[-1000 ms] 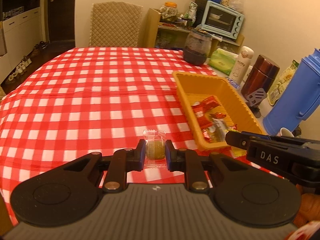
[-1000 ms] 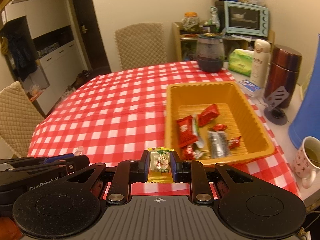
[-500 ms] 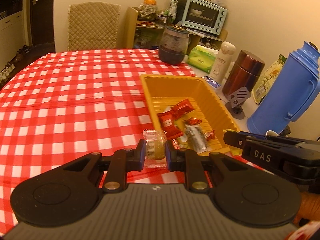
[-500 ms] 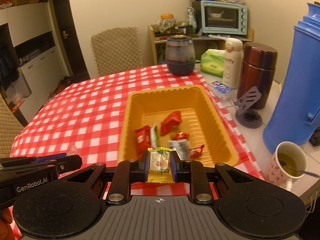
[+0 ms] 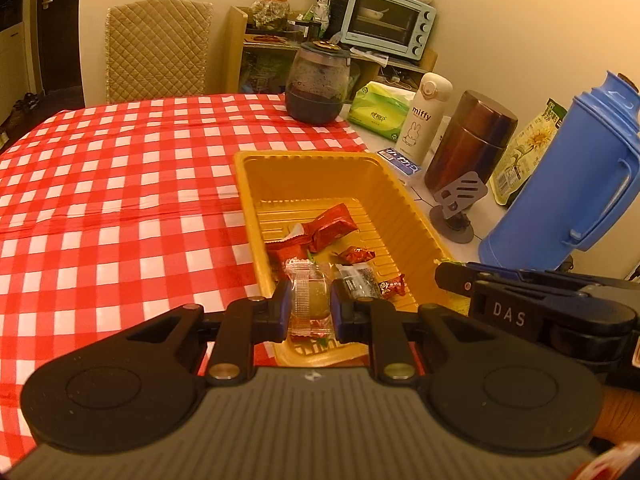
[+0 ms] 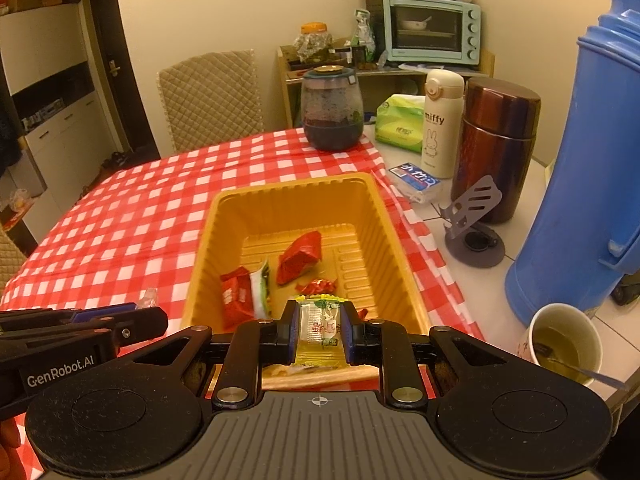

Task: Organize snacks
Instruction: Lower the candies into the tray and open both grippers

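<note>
My left gripper (image 5: pixel 309 307) is shut on a clear-wrapped green candy (image 5: pixel 310 300) and holds it over the near end of the yellow tray (image 5: pixel 256 204). My right gripper (image 6: pixel 320 330) is shut on a yellow snack packet (image 6: pixel 322 330) and holds it over the tray's near edge; the tray's wall shows in the right wrist view (image 6: pixel 200 264). Several red-wrapped snacks (image 6: pixel 300 258) and a dark packet (image 5: pixel 358 278) lie in the tray. The right gripper also shows in the left wrist view (image 5: pixel 520 312), and the left one in the right wrist view (image 6: pixel 80 328).
A red-checked tablecloth (image 5: pixel 100 184) covers the table. Right of the tray stand a blue thermos (image 5: pixel 568 184), a brown flask (image 6: pixel 496 148), a white miffy bottle (image 6: pixel 440 124), a phone stand (image 6: pixel 472 220) and a cup of tea (image 6: pixel 560 344). A dark jar (image 6: pixel 330 110) stands behind.
Both grippers have moved with their snacks toward the tray and now hold them over its near end. Their grips have not changed.
</note>
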### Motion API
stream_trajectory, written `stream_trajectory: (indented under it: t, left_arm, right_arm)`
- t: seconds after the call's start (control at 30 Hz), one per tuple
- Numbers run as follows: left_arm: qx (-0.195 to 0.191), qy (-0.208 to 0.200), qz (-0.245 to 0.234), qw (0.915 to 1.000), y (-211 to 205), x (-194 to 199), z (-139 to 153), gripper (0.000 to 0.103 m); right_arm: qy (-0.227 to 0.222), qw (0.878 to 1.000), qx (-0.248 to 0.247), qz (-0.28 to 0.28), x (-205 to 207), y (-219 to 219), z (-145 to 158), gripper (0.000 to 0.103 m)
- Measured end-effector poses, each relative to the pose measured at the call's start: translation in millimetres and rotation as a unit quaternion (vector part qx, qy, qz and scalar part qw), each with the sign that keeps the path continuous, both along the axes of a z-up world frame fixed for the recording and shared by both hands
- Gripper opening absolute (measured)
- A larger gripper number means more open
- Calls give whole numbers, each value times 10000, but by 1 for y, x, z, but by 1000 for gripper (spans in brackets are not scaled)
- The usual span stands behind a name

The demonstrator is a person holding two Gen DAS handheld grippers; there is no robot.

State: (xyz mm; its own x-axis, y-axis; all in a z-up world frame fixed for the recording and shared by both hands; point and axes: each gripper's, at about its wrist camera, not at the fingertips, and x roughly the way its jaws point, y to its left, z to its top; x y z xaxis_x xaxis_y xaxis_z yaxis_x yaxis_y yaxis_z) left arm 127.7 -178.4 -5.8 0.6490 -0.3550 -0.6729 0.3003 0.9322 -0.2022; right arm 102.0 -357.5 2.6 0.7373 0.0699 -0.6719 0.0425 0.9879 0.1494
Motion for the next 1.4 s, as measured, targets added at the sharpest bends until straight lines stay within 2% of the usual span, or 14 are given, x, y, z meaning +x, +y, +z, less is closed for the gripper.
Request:
stream_trajectory:
  t: [0.47,1.03,1.1,1.4]
  left_arm:
    - [94,100,-172,9998,-20,25,-13,18]
    - [95,189,-260,9994,-28,38,-23,19]
    - [41,193,-312,9993,-28,40,-23,35]
    - [120,112,-34,9999,-1,34,-24,37]
  right_arm:
    - [153,9999,-18,-36,23,-15,-17,22]
    - [197,9997,20,-143,28,-25,-24,22]
    - [199,9997,24,-145,29,-25,-24,22]
    - [177,9997,96,-115,29,-22,-23,22]
